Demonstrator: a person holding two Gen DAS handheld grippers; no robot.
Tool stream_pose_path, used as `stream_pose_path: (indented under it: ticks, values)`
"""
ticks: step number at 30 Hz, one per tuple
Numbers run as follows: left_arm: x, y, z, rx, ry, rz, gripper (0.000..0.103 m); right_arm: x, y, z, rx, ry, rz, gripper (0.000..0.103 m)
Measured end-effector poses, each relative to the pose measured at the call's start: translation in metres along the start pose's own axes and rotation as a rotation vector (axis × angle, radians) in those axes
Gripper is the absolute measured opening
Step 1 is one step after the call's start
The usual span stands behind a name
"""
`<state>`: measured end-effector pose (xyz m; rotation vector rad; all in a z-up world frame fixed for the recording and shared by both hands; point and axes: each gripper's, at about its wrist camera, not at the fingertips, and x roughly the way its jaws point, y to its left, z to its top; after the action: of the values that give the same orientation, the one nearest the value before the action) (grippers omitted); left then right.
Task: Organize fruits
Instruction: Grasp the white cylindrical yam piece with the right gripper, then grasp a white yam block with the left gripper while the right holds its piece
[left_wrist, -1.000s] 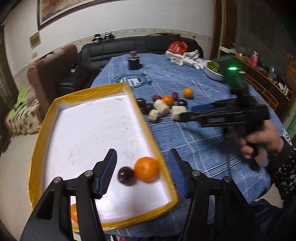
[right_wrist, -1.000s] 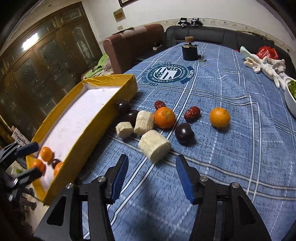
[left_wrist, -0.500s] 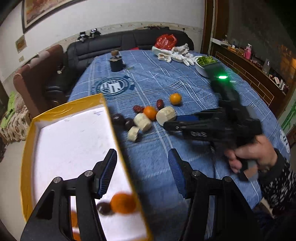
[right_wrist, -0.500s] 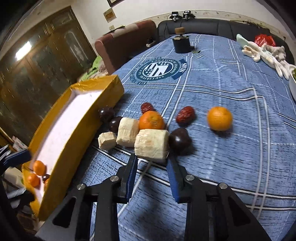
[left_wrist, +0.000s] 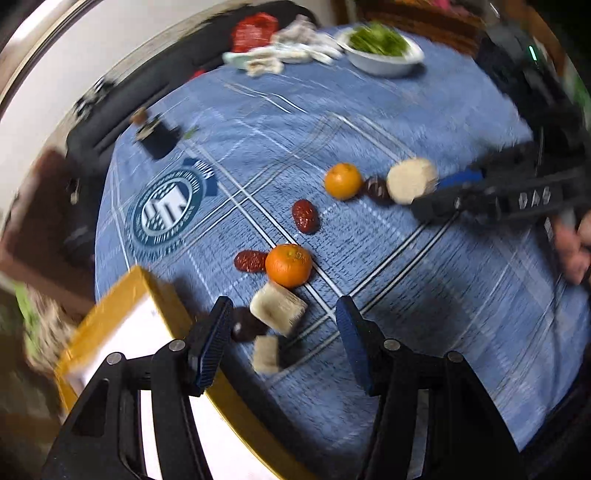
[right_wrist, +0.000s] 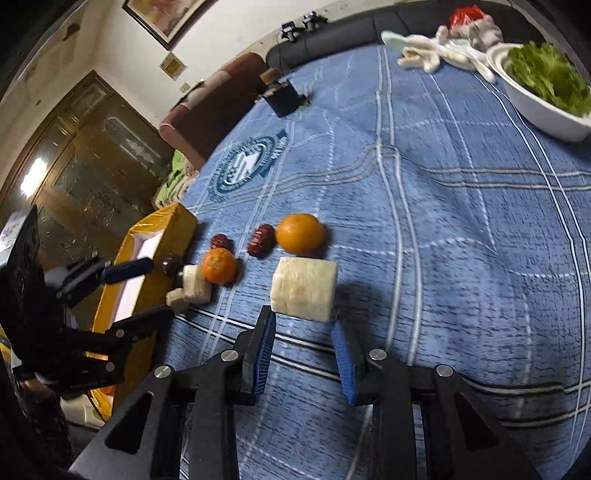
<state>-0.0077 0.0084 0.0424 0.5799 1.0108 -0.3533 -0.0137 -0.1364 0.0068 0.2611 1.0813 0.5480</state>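
My right gripper (right_wrist: 303, 325) is shut on a pale cut fruit chunk (right_wrist: 303, 288), held at the fingertips above the blue cloth; it also shows in the left wrist view (left_wrist: 410, 180). My left gripper (left_wrist: 282, 325) is open over two smaller pale chunks (left_wrist: 277, 307) and a dark plum (left_wrist: 245, 326), beside the yellow tray (left_wrist: 162, 306). Two oranges (left_wrist: 289, 265) (left_wrist: 342, 181) and red dates (left_wrist: 305, 216) lie on the cloth. In the right wrist view the oranges (right_wrist: 300, 234) (right_wrist: 219, 266), dates (right_wrist: 261, 240) and tray (right_wrist: 173, 229) lie ahead and left.
A white bowl of greens (right_wrist: 543, 92) stands at the far right of the table. A dark box (right_wrist: 282, 96) and white cloth items (right_wrist: 436, 51) lie at the far side. A sofa and armchair stand beyond the table.
My right gripper has closed on the large pale chunk and lifted it to the right. My left gripper has swung from over the tray to the fruit pile on the cloth.
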Motion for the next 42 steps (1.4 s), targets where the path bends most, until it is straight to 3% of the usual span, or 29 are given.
stream_pose_path:
  ticks: [4, 7, 11, 14, 16, 23, 30, 33, 35, 38, 42]
  values:
    - [0.017, -0.002, 0.002, 0.081, 0.049, -0.059, 0.056, 0.003, -0.004, -0.001, 0.004, 0.014, -0.008, 0.031]
    - [0.029, -0.004, 0.000, 0.119, 0.091, -0.045, 0.056, 0.003, -0.005, -0.001, 0.010, 0.013, -0.002, 0.031]
    - [0.029, -0.001, 0.000, 0.106, 0.071, -0.079, 0.053, 0.004, -0.007, 0.002, 0.026, 0.015, 0.013, 0.035]
    - [0.029, -0.001, 0.001, 0.097, 0.061, -0.059, 0.038, 0.001, -0.009, 0.004, 0.050, 0.009, 0.041, 0.051]
    - [0.030, 0.000, 0.003, 0.091, 0.061, -0.054, 0.038, -0.001, -0.008, 0.004, 0.054, -0.011, 0.037, 0.055]
    - [0.031, -0.005, 0.002, 0.077, 0.065, -0.016, 0.038, 0.004, 0.002, 0.001, -0.009, -0.016, -0.011, 0.055]
    - [0.019, -0.023, -0.006, 0.007, 0.073, -0.081, 0.038, 0.003, 0.010, -0.003, -0.115, 0.037, -0.053, 0.053]
    - [0.014, -0.027, -0.010, -0.022, 0.076, -0.119, 0.038, 0.003, 0.014, -0.005, -0.152, 0.044, -0.091, 0.045]
    - [0.013, -0.030, -0.011, -0.010, 0.072, -0.102, 0.040, 0.004, 0.016, -0.008, -0.185, 0.037, -0.139, 0.038]
    - [0.019, -0.029, -0.006, -0.028, 0.077, -0.081, 0.043, 0.003, 0.014, -0.006, -0.180, 0.032, -0.136, 0.037]
    - [0.023, -0.035, -0.008, 0.026, 0.057, -0.051, 0.045, -0.001, 0.008, -0.005, -0.148, 0.032, -0.082, 0.036]
